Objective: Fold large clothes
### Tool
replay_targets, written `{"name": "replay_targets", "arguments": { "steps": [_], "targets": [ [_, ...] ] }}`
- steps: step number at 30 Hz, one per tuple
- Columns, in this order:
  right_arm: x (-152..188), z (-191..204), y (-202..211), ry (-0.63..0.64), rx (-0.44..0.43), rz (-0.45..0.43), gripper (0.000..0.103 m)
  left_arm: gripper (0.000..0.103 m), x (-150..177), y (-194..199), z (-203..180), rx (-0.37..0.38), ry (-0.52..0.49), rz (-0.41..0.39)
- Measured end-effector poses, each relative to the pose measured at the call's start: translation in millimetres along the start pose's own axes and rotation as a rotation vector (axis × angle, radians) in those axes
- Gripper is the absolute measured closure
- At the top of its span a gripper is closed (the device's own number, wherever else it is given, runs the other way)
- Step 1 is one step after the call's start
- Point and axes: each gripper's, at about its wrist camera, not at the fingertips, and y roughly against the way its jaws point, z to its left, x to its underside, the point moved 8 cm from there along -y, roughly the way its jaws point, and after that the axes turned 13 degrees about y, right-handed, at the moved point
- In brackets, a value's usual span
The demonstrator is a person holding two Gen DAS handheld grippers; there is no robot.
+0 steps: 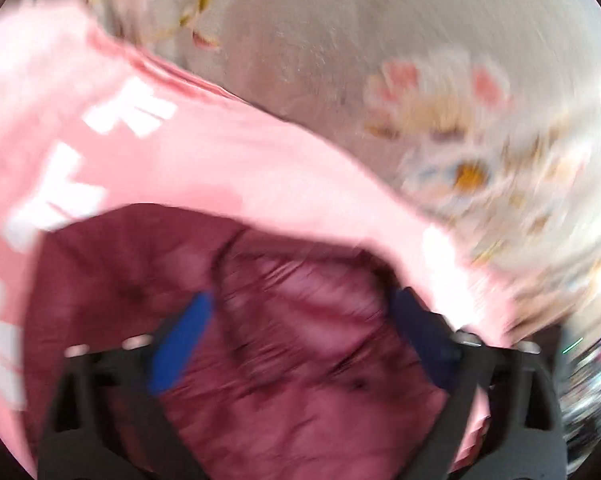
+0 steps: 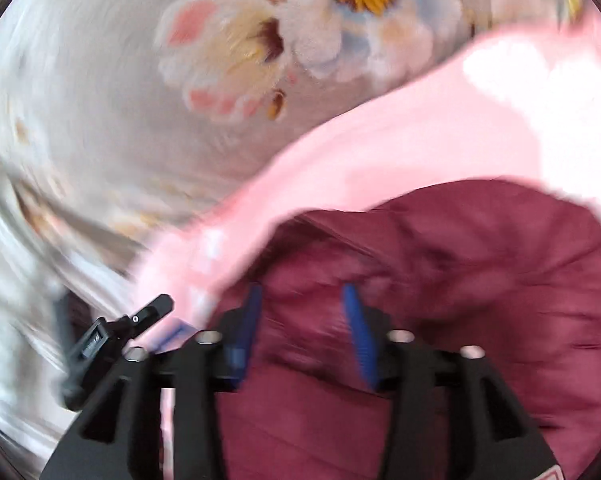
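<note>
A large pink garment [image 1: 228,160] with white lettering [image 1: 128,114] and a dark red lining [image 1: 300,340] fills the lower part of both views; it also shows in the right wrist view [image 2: 380,148]. My left gripper [image 1: 304,312] has its blue fingers [image 1: 180,344] spread wide with the dark red lining bunched between them. My right gripper [image 2: 300,300] has its blue fingers [image 2: 358,332] closer together, with dark red lining [image 2: 460,280] between them. Both views are blurred by motion. The left gripper's body [image 2: 112,336] shows at the lower left of the right wrist view.
Under the garment lies a grey-white bedsheet [image 2: 100,100] printed with large flowers [image 2: 340,12]. The same sheet shows in the left wrist view [image 1: 440,120]. A dim cluttered strip shows at the far right edge [image 1: 596,360].
</note>
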Motion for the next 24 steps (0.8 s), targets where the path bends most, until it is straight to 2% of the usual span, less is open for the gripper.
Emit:
{"name": "replay_targets", "arguments": {
  "steps": [2, 4, 5, 7, 8, 9, 10, 11, 12, 15, 18, 22, 24],
  "targets": [
    [-8, -7, -21, -0.124, -0.046, 0.008, 0.053, 0.008, -13, -25, 5, 0.025, 0.145, 0.055],
    [-15, -20, -36, -0.237, -0.052, -0.003, 0.053, 0.01, -19, -49, 19, 0.011, 0.27, 0.108],
    [-17, -28, -38, -0.301, -0.063, -0.018, 0.053, 0.014, -20, -58, 25, -0.002, 0.296, 0.128],
    [-16, -49, -41, -0.431, -0.06, -0.047, 0.054, 0.026, -18, -74, 37, -0.083, 0.308, 0.158],
    [-13, -61, -41, -0.49, -0.032, -0.049, 0.061, 0.041, -16, -80, 43, -0.119, 0.307, 0.174],
    [-9, -73, -43, -0.529, 0.005, -0.044, 0.077, 0.053, -14, -86, 49, -0.169, 0.291, 0.194],
    [-7, -78, -44, -0.517, 0.04, -0.024, 0.084, 0.059, -12, -88, 53, -0.202, 0.269, 0.2],
    [-5, -80, -47, -0.473, 0.083, 0.006, 0.098, 0.07, -10, -90, 57, -0.236, 0.235, 0.201],
    [-3, -80, -48, -0.425, 0.119, 0.027, 0.102, 0.073, -9, -91, 59, -0.266, 0.197, 0.2],
    [0, -74, -53, -0.142, 0.276, 0.111, 0.103, 0.075, -2, -92, 58, -0.313, 0.056, 0.186],
    [4, -63, -59, 0.132, 0.419, 0.156, 0.103, 0.075, 4, -93, 55, -0.348, -0.072, 0.16],
    [9, -51, -71, 0.389, 0.564, 0.179, 0.103, 0.075, 12, -96, 48, -0.403, -0.252, 0.083],
    [9, -46, -78, 0.464, 0.612, 0.178, 0.103, 0.075, 17, -97, 46, -0.432, -0.335, 0.029]
  ]
}}
